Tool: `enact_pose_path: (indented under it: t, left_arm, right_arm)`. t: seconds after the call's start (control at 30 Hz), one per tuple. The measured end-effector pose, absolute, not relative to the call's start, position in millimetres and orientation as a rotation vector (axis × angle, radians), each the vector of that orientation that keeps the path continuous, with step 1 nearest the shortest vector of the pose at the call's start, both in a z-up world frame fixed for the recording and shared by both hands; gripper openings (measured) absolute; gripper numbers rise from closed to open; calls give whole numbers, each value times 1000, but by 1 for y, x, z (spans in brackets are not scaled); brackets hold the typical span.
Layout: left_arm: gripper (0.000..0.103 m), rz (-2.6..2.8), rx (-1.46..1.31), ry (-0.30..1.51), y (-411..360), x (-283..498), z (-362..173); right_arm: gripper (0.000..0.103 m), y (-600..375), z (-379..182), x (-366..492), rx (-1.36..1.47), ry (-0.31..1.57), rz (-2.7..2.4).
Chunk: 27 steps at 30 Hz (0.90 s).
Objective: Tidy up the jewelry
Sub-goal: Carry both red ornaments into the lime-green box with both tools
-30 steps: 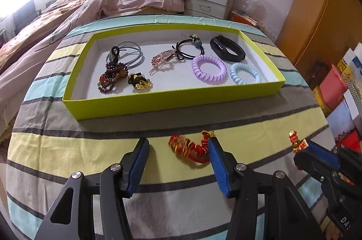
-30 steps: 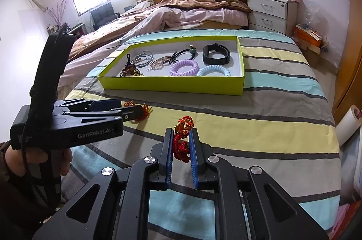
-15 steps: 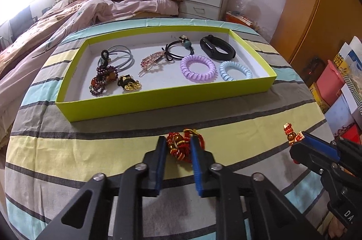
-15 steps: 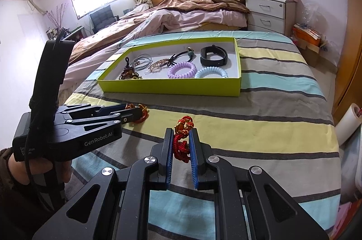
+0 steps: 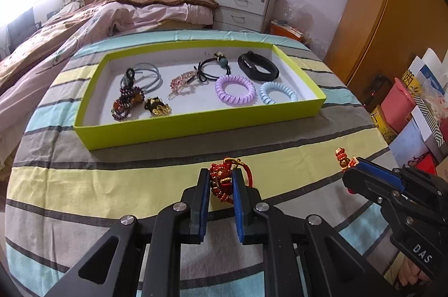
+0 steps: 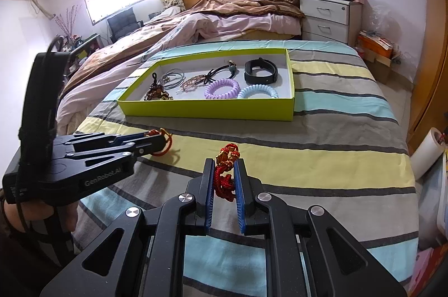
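Since each gripper pinches a soft, light red knotted charm, left gripper [image 5: 221,182] and right gripper [image 6: 224,173], grip the bunched cord, not dangling loops.

Both grippers point downward — left gripper [image 5: 221,182] and right gripper [image 6: 224,179] each clamped, fingers apparently pinching a trinket.

A striped bedspread [image 5: 117,185] covers the bed. A lime-green tray [image 5: 196,129] sits on it toward twelve o'clock, with hair ties and bracelets inside.
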<state>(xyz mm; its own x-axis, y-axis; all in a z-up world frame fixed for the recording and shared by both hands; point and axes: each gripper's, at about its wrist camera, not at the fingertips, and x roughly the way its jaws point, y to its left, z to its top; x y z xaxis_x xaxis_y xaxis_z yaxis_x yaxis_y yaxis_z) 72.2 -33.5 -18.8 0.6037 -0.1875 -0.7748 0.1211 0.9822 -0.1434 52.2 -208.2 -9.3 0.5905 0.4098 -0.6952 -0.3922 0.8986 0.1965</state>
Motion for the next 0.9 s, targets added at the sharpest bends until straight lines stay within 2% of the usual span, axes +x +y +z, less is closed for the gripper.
enact_pose_path:
  t: [0.5, 0.9]
  left_arm:
    - [15, -187, -89, 812, -13, 53, 22]
    - [15, -195, -109, 790, 13, 77, 38]
  right_arm:
    - [14, -197, 12, 50, 14, 768, 461]
    - [14, -188, 29, 78, 25, 744, 447]
